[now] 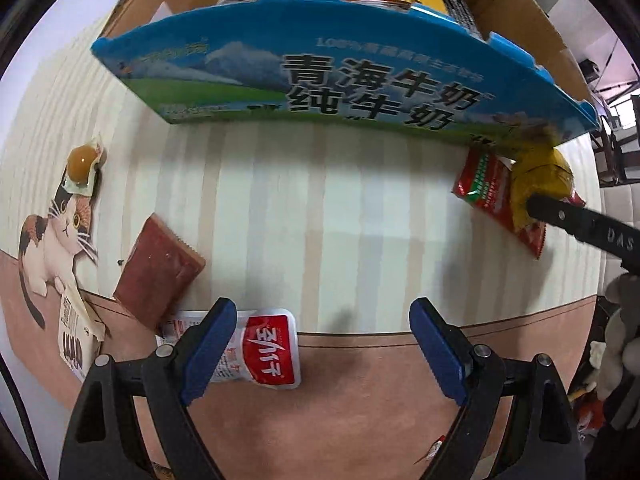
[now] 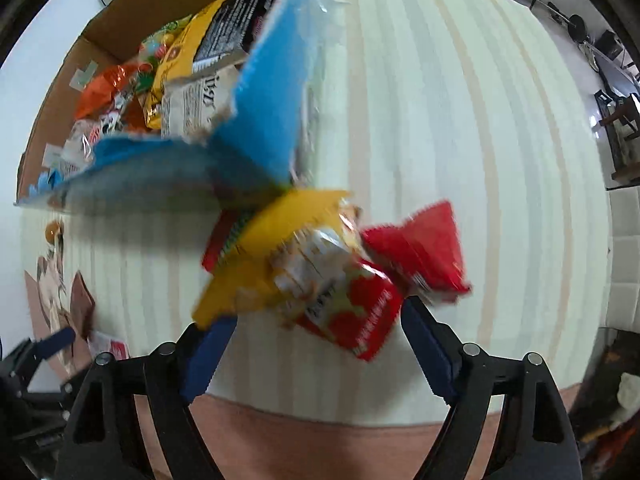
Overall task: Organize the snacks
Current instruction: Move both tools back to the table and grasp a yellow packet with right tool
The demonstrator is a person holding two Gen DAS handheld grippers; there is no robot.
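Open left tongs (image 1: pixel 322 344) above red-and-white packet (image 1: pixel 264 350)

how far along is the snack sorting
Done: the blue milk carton box already holds several packets. In hand: right gripper has the yellow and red packet between its jaws. Left: brown bar, red and white pouch, jelly cup; left gripper is open.

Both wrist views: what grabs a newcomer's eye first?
The blue milk carton box, stuffed with bright snack packs, fills the top of the left view. At its right corner, the yellow-and-red packet sits just ahead of the right gripper, jaws wide. A red-and-white sachet lies by the left gripper.
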